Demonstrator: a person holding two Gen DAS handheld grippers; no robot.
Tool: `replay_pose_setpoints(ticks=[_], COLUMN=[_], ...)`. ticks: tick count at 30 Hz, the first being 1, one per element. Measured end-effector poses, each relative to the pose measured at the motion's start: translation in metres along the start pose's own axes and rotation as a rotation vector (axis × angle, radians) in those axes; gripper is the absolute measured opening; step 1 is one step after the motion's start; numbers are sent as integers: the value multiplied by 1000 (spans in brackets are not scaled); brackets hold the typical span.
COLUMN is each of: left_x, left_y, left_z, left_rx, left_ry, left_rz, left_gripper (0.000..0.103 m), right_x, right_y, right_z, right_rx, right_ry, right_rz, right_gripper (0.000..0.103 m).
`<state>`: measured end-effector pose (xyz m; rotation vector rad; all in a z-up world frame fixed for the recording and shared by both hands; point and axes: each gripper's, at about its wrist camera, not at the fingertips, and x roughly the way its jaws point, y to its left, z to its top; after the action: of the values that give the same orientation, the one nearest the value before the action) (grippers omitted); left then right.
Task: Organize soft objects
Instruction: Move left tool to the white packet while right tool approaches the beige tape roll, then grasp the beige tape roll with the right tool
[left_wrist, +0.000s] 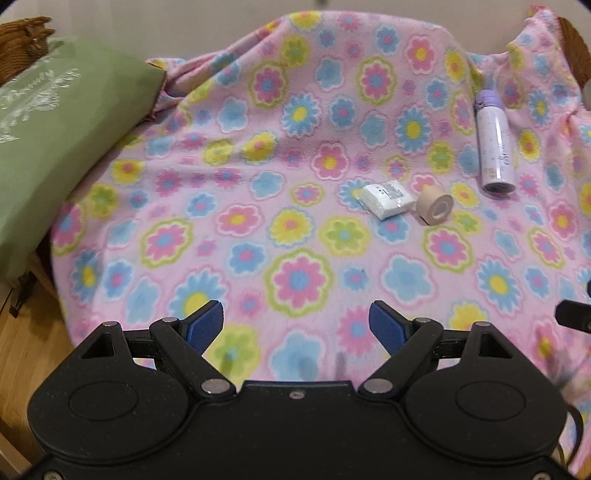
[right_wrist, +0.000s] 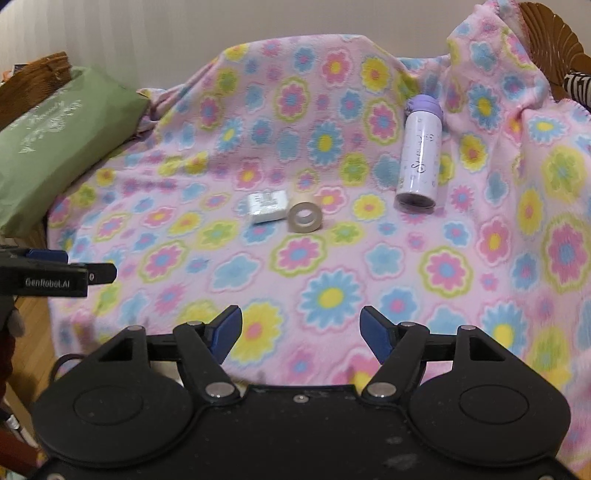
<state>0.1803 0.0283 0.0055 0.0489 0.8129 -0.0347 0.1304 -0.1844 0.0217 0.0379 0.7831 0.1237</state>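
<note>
Pink fleece blanket (left_wrist: 295, 155) with a flower print lies spread over a wide surface, draped up at the far right over a brown wicker piece (right_wrist: 550, 33); what lies under the blanket cannot be told. Left hand-held gripper (left_wrist: 296, 325) hovers over the near part of the blanket, blue pads set wide apart, nothing between them. Right hand-held gripper (right_wrist: 301, 334) likewise over the near edge, jaws parted and empty, pads clear of the fabric as far as can be seen. In the right wrist view the left hand-held gripper shows side-on at the left edge, just beside the blanket's left border. Green cushion (left_wrist: 55, 147) with pale embroidery sits at the far left, its corner touching the blanket's bunched edge, well apart from both sets of jaws; a wicker basket (left_wrist: 26, 40) behind it. Three small items rest on the blanket ahead of the hand-held grippers: a white wrapped packet (left_wrist: 388, 199), a beige tape roll (left_wrist: 434, 205) just beside it on the right, near touching, and a lavender bottle (left_wrist: 495, 144) lying on its side farther right, cap pointing away. All three lie beyond the fingertips, towards the middle of the blanket. Wooden floor (left_wrist: 33, 354) visible at lower left.
</note>
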Motion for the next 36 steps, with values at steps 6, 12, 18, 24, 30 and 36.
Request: replay_pose_setpoints(ticks=[6,12,18,24,30,36], left_x=[36,65,99,131,157,166], left_y=[-17,-36,-51,-48,-39,-30], left_z=[19,30,35,42,44,44], left_rx=[51,114,167,145,128,64], left_ry=[0,-19,-40,-55,-80,-65], left_rz=[5,-16,-22,-32,-32,-68], left_gripper=[82,83,85,85,95,100], right_x=[33,59,86,104,123,142], right_y=[-8,-12,-19,-24,-24,-19], right_z=[8,8,8,19,43,76], right_rx=[8,26,69,102,109,95], right_ry=[34,70,111,106,77,24], right_rz=[-21,-15,-11,-7,-19,-24], right_gripper=[73,73,73,73,74,77])
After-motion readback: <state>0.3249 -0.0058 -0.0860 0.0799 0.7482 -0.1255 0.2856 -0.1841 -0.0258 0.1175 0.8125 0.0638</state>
